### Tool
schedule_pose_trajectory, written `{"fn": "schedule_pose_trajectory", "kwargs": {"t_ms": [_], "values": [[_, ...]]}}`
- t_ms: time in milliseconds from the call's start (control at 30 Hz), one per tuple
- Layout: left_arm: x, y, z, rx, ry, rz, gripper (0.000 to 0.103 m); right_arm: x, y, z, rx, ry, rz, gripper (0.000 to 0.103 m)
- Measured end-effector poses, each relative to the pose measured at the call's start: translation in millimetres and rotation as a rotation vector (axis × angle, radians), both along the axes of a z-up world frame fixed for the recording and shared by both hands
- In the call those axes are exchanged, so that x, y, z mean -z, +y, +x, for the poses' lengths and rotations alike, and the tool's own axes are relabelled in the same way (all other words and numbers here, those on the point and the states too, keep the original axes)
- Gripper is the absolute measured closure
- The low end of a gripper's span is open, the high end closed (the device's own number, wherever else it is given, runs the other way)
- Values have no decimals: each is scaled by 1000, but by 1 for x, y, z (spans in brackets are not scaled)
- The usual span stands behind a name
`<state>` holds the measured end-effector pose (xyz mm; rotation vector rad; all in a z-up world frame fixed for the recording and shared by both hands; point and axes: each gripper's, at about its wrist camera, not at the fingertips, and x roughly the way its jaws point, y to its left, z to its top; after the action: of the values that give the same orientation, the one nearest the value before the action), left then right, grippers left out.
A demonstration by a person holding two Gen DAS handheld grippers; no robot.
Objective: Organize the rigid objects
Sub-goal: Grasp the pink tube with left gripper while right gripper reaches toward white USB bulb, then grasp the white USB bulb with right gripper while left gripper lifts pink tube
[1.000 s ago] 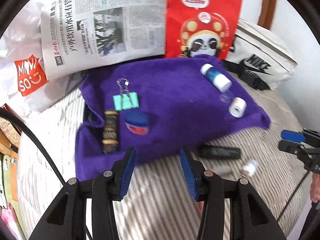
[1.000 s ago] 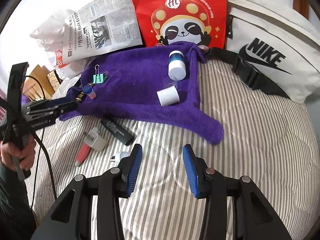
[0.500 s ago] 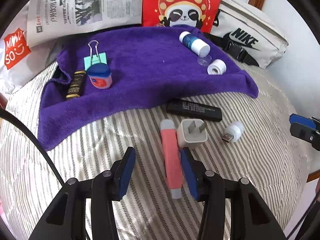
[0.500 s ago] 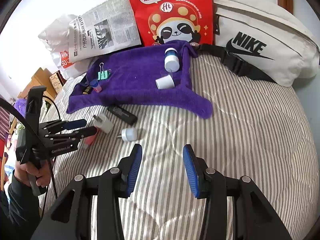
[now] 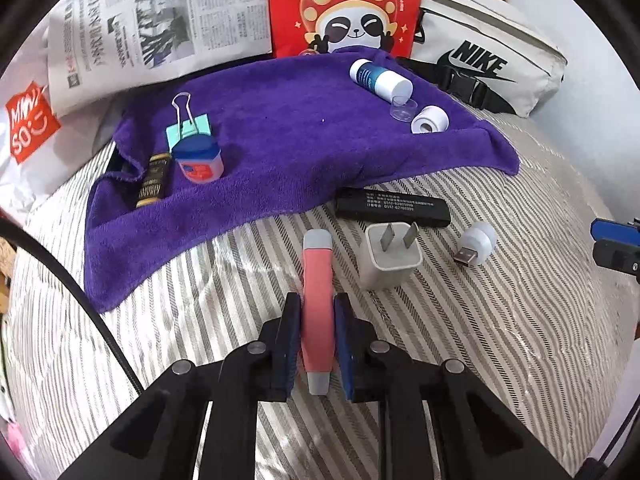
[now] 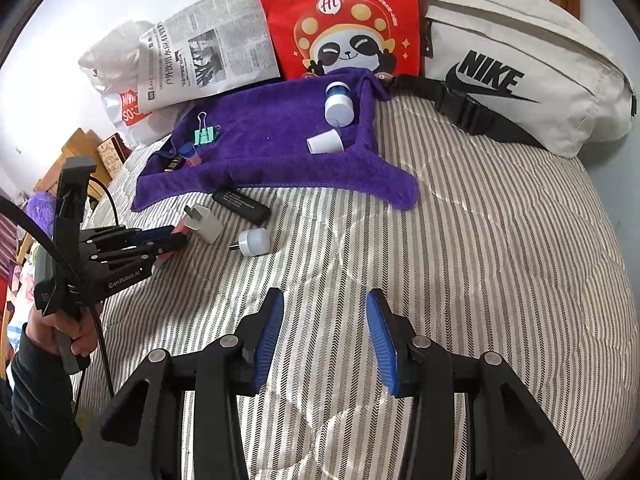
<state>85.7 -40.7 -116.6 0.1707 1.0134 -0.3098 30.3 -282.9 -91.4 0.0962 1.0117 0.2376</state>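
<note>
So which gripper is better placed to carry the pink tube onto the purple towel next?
Left. The left gripper is already shut on the pink tube, with the purple towel just ahead. The right gripper hangs open over bare bedding.

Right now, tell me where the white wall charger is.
In the left wrist view, the white wall charger lies on the striped bedding, just right of the pink tube in the left gripper, below the black stick.

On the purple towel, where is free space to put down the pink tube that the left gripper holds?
The middle of the purple towel is bare, between the green binder clip and the white-capped blue bottle. Its near-left flap is free too. The left end, around the small blue-lidded jar, and the right end, around the white roll, are crowded.
</note>
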Motion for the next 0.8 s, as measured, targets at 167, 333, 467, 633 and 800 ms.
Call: {"fn": "schedule_pose_trajectory", "kwargs": {"t_ms": [167, 333, 467, 633, 800], "values": [[0, -2, 10, -9, 4, -9, 82, 7, 3, 6, -1, 22, -3, 60], [0, -2, 14, -11, 3, -5, 87, 14, 13, 15, -14, 44, -8, 60], [-1, 13, 9, -36, 2, -20, 87, 19, 30, 22, -46, 54, -24, 60], [-3, 48, -3, -96, 5, -21, 88, 24, 56, 28, -96, 46, -39, 60], [-2, 80, -21, -149, 1, -23, 87, 33, 82, 31, -125, 2, -111, 60]]}}
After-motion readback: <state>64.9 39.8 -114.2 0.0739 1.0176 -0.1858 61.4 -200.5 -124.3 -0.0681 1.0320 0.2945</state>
